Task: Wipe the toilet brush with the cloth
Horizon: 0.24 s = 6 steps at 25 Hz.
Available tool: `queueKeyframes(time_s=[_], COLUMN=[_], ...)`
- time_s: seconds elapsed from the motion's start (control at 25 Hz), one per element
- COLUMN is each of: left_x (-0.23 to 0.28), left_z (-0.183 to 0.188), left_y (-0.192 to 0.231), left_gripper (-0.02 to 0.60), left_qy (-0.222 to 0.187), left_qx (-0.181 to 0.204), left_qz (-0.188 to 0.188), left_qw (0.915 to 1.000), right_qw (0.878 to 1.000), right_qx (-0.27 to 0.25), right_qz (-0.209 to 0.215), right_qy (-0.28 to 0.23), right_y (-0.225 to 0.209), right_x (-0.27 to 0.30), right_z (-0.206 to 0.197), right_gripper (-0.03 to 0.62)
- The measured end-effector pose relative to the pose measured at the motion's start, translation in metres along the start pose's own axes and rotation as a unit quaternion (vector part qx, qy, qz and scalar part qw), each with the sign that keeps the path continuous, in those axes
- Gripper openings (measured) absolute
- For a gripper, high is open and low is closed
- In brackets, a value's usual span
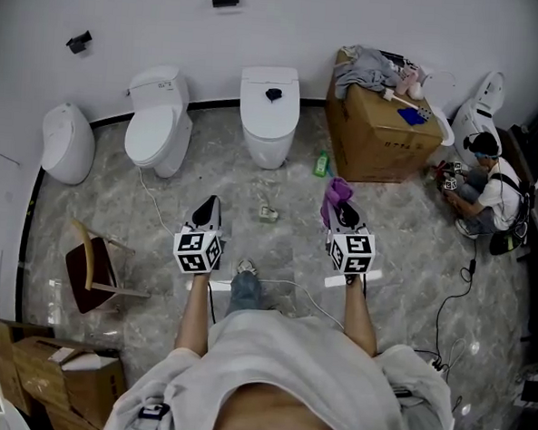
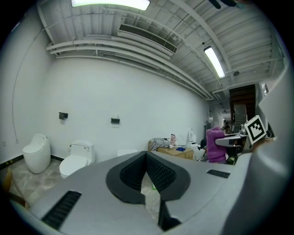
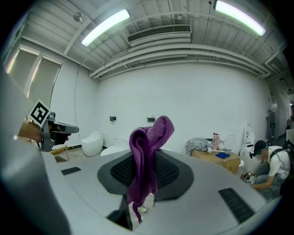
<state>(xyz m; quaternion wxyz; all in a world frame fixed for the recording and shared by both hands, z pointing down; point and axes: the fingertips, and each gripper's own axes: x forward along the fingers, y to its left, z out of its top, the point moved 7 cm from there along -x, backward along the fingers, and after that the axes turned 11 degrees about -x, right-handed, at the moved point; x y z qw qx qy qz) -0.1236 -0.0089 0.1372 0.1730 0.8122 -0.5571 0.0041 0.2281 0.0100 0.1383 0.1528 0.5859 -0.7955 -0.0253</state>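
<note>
left gripper (image 1: pixel 210 202) jaws pressed together, empty. right gripper (image 1: pixel 341 206) jaws pinch the purple cloth (image 3: pixel 146 156), its length upright, top curling right. open floor (image 1: pixel 280 187) ahead; 3 toilets (image 1: pixel 269 110) line the far wall, cardboard box (image 1: pixel 374 134) far right.

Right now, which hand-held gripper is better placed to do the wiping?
Right. The right hand-held gripper is already shut on the purple cloth, which hangs from its jaws. The left hand-held gripper is shut with nothing in it.
</note>
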Motion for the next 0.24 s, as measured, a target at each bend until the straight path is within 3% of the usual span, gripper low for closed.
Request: queueKeyframes(time_s=[0.24], left_x=[0.0059], left_z=[0.0066], left_y=[0.0086], left_gripper=[0.017], left_qy=[-0.001], left_qx=[-0.001], left_qz=[0.001], left_qw=[1.0000], right_qw=[1.000], right_qx=[0.000], right_qz=[0.001], right_qy=[0.000], right_y=[0.0001], right_x=[0.0104], right_z=[0.0056], right_gripper=[0.107])
